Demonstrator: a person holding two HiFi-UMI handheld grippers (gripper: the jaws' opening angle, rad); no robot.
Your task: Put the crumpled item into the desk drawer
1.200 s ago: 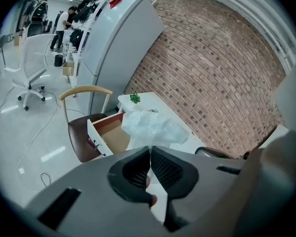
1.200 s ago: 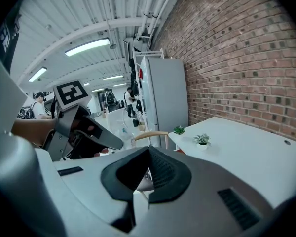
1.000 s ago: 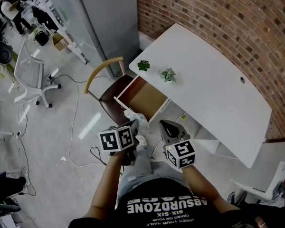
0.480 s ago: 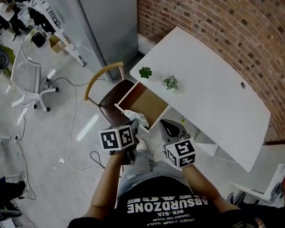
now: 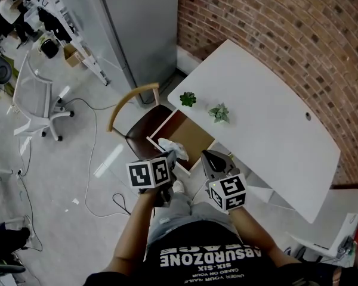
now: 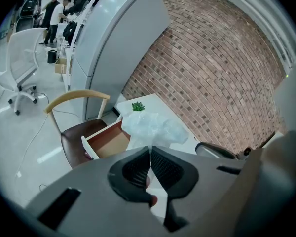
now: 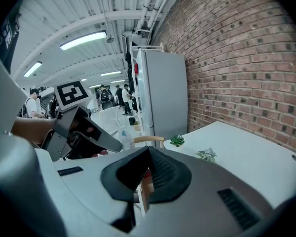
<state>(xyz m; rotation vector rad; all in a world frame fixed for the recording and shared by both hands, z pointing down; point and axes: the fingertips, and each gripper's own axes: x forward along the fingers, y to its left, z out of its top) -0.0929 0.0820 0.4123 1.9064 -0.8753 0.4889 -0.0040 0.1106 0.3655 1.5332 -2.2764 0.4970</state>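
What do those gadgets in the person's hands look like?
The left gripper and right gripper are grey wedge-shaped tools with dark ribbed pads. Each carries a white cube printed with black square markers. The person wears a black T-shirt with white lettering.

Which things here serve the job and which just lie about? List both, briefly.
Job: crumpled plastic, left gripper shut on it, open desk drawer.
Lying about: green plant, pale plant, wooden chair, white office chair.
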